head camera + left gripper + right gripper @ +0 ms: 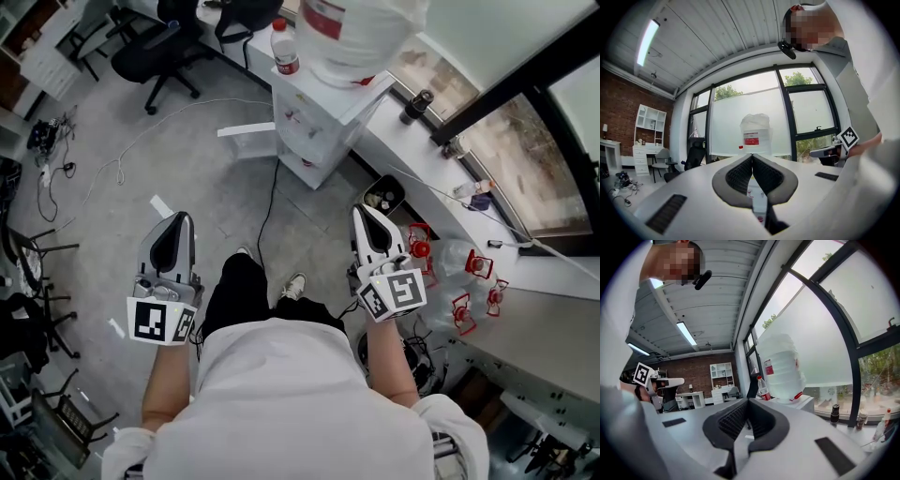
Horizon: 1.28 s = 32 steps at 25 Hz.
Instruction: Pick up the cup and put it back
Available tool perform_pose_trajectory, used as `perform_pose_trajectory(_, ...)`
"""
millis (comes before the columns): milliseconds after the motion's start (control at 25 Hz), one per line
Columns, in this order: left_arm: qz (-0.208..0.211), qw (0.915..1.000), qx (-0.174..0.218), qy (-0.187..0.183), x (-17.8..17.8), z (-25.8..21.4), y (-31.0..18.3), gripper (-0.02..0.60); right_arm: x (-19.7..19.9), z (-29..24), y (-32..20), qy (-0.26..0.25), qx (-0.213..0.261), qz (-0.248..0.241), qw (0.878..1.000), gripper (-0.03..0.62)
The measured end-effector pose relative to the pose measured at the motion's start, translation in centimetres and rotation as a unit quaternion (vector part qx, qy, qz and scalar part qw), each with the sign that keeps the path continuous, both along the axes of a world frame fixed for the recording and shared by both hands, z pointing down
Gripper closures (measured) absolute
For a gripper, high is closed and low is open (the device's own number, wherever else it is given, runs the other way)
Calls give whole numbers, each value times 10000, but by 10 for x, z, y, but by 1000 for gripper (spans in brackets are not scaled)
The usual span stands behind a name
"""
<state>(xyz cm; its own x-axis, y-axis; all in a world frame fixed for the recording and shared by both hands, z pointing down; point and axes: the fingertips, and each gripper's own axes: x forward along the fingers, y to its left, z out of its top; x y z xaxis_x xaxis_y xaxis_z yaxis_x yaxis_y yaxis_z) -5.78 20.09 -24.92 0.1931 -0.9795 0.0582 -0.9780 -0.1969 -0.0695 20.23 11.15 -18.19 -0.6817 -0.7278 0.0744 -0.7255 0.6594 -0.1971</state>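
**Cup not yet in hand: both grippers are closed and empty**

Head view: the person is standing on the grey floor, facing a white water dispenser (pixel 319 122) at the far side. Its large water jug (pixel 361 33) is sitting on top. The left gripper (pixel 178 217) and the right gripper (pixel 364 211) are pointing forward on either side of the person's legs, each with its jaws together and carrying nothing. A small red-capped bottle (pixel 285 49) is standing left of the jug. On the window ledge (pixel 441 187) to the right, a dark cup-like container (pixel 415 105) is standing at the far end. It is probably the cup, though that is not certain.

Left gripper view: the left gripper (pixel 752 155) is showing its tips pressed together on nothing, with the jug (pixel 755 131) well ahead.

Right gripper view: the right gripper (pixel 748 401) is likewise meeting at the tips with nothing between them. The jug (pixel 783 371) and bottle (pixel 763 387) are standing beyond, and the dark container (pixel 835 412) is on the ledge at far right, well apart from the jaws.

By my judgement, no part of the task is done. Reaching the cup, opening the jaws, gripping it, lifting it and setting it back are all remaining.
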Motion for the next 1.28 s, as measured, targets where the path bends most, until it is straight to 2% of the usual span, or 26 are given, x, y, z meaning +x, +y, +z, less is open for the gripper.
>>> perform_pose_trajectory(120, 189, 9998, 3, 42, -3, 3, -23, 558, -2, 0, -12, 48, -4, 158, 9999, 574)
perform_pose_trajectory(320, 751, 9971, -34, 112, -9, 14, -76, 558, -6, 0, -41, 157, 20, 640, 9978, 574)
perform_pose_trajectory(480, 1110, 9938, -76, -78, -37, 16, -113, 558, -35, 6, -58, 365, -89, 838, 9958, 574)
perform_pose_trajectory(560, 1239, 9921, -169, -34, -57, 27, -131, 558, -56, 10, -71, 537, -86, 874, 9947, 574)
perform_pose_trajectory(760, 1628, 9859, -364, 132, -83, 73, -178, 558, -100, 31, -103, 696, -145, 1170, 9906, 574)
perform_pose_trajectory(960, 2016, 9786, -330, 256, -81, 125, -218, 558, -128, 74, -114, 1123, -296, 1167, 9864, 574)
perform_pose_trajectory(1160, 2259, 9738, -226, -80, -75, 203, -243, 558, -140, 142, -131, 1361, -218, 887, 9865, 574)
perform_pose_trajectory(1240, 2190, 9753, -144, -249, -79, 238, -252, 558, -144, 179, -138, 1411, -193, 706, 9873, 574)
perform_pose_trajectory(1280, 2105, 9773, -125, -219, -83, 255, -258, 558, -146, 199, -142, 1438, -183, 617, 9875, 574)
